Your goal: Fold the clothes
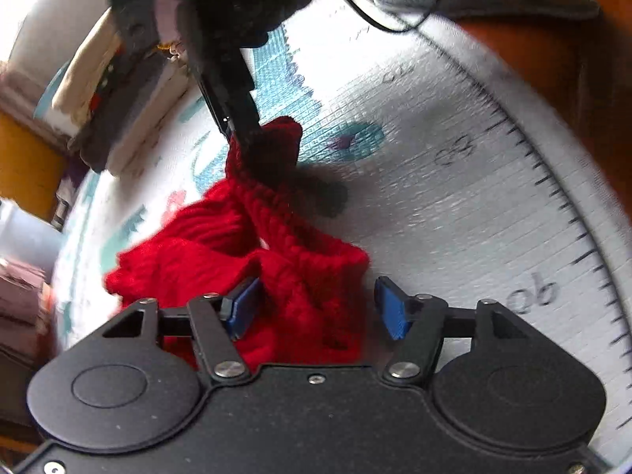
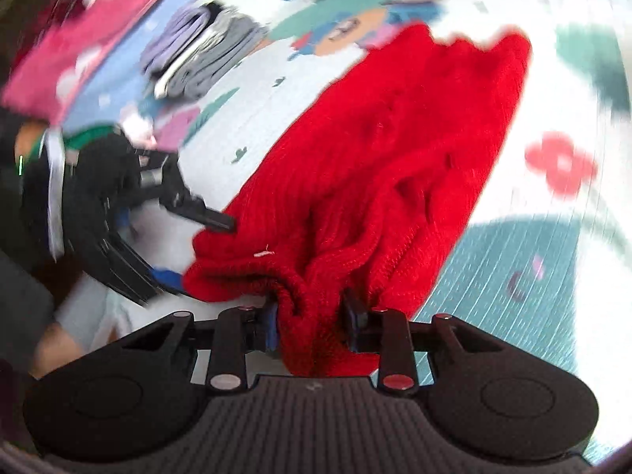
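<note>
Left wrist view: the left gripper stands spread over the red knit, pads clear of it, the knit bunched on the mat. Right wrist view: the right gripper is pinching a fold of the knit; a folded stack sits beyond.

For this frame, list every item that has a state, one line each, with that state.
red knit garment: bunched and crumpled on the mat, not folded flat, one end lifted.
left gripper: open, garment between the pads but not pinched.
right gripper: shut on a bunched edge of the red knit garment.
stack of grey clothes: folded and piled on the mat.
play mat: spread flat under the clothes.
</note>
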Demonstrator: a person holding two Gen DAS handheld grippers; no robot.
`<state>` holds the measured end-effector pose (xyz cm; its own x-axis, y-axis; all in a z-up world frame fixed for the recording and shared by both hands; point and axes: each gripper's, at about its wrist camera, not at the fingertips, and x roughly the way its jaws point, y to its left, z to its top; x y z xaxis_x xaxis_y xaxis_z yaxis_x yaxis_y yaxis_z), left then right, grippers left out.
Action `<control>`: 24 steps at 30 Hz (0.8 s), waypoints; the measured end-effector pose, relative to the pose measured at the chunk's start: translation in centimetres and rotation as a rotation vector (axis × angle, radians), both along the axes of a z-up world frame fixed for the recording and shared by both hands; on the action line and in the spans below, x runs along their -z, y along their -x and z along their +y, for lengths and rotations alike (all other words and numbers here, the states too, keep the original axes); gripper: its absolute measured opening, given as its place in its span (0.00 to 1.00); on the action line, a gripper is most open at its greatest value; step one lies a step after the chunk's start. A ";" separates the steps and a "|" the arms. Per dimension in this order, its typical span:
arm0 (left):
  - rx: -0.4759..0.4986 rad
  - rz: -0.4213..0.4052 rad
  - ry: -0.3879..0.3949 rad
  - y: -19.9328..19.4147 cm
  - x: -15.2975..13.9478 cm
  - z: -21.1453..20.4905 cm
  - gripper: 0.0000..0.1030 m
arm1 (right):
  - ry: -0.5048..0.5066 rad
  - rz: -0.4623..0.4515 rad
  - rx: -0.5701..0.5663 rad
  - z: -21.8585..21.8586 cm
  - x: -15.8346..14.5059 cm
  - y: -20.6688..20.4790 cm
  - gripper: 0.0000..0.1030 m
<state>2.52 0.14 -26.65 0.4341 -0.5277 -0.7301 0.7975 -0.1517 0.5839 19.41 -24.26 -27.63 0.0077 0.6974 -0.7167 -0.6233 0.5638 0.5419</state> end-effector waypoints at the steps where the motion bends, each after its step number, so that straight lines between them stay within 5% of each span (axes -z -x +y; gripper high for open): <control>1: 0.007 -0.031 -0.015 0.0 0.0 -0.3 0.58 | -0.013 0.034 0.012 -0.2 0.3 -0.3 0.32; 3: 0.001 -0.036 -0.026 -0.3 0.3 -0.4 0.38 | -0.043 0.087 0.043 -0.8 0.8 -0.7 0.32; 6: -0.082 0.098 0.032 -1.7 -0.9 0.0 0.31 | -0.052 0.057 0.038 -1.0 0.8 0.0 0.32; 9: -0.243 0.365 0.136 -5.0 -2.8 1.0 0.30 | 0.077 -0.252 -0.132 0.5 -1.2 4.0 0.41; 11: -0.309 0.480 0.186 -6.8 -3.4 1.9 0.30 | 0.170 -0.487 -0.260 1.6 -1.6 7.8 0.70; 12: -0.326 0.525 0.210 -7.4 -3.5 2.3 0.30 | 0.213 -0.592 -0.318 2.0 -1.4 9.4 0.74; 17: -0.387 0.683 0.275 -9.6 -3.9 3.9 0.29 | 0.403 -0.966 -0.494 3.3 1.1 14.4 0.75; 20: -0.455 0.901 0.376 -11.8 -4.1 5.3 0.29 | 0.427 -1.165 -0.513 3.3 1.8 15.3 0.75; 24: -0.478 0.995 0.402 -12.8 -3.7 6.5 0.29 | 0.400 -1.364 -0.559 3.4 2.3 16.2 0.77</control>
<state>15.34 6.66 -22.93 -0.0177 -0.7355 -0.6773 0.8553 0.3397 -0.3912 3.25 -20.91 -29.98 0.6068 0.6034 -0.5174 -0.6814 0.0597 -0.7295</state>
